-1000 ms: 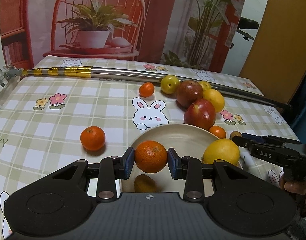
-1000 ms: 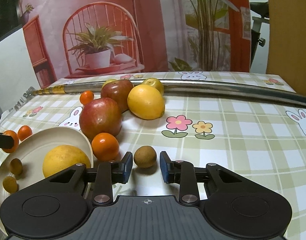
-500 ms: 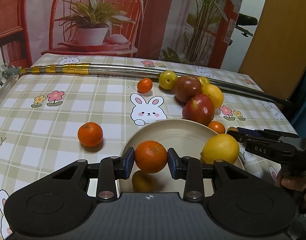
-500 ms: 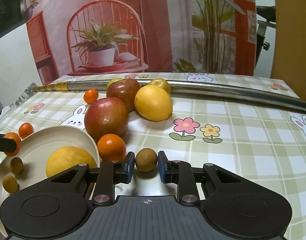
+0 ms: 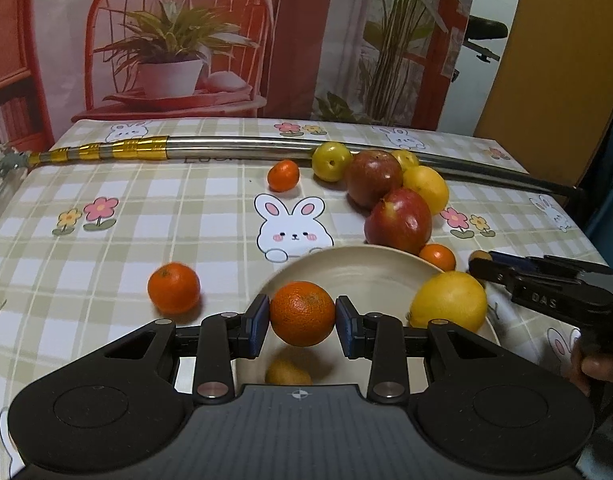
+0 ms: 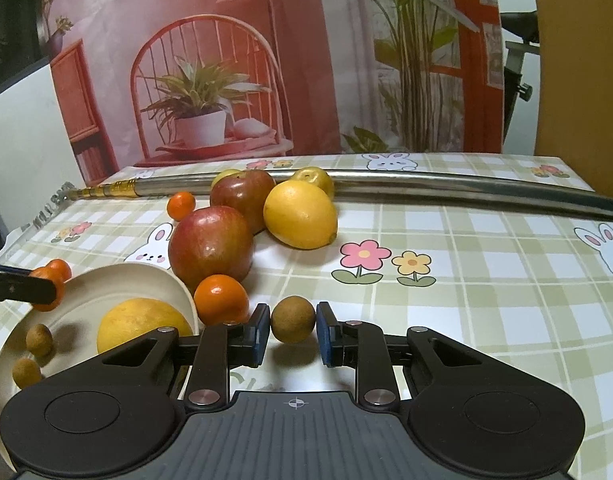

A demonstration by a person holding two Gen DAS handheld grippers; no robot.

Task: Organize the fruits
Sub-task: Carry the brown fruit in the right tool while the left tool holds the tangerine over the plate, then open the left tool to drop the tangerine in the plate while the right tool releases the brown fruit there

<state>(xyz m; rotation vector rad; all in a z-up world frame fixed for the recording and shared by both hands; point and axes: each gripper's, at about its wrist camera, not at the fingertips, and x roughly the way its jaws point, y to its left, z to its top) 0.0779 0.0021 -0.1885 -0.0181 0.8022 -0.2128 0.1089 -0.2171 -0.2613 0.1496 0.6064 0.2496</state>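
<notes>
The surface wears a green plaid cloth with rabbits and flowers. On it: a cream plate at 6 o'clock, a loose mandarin at 8, apples and lemon at 1, a metal pole across 12

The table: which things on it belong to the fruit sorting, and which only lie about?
Belong to the job:
- orange in left tongs
- brown fruit between right tongs
- plate with lemon
- loose apples, tangerines, plums

Only lying about:
- metal pole
- tablecloth
- backdrop
</notes>
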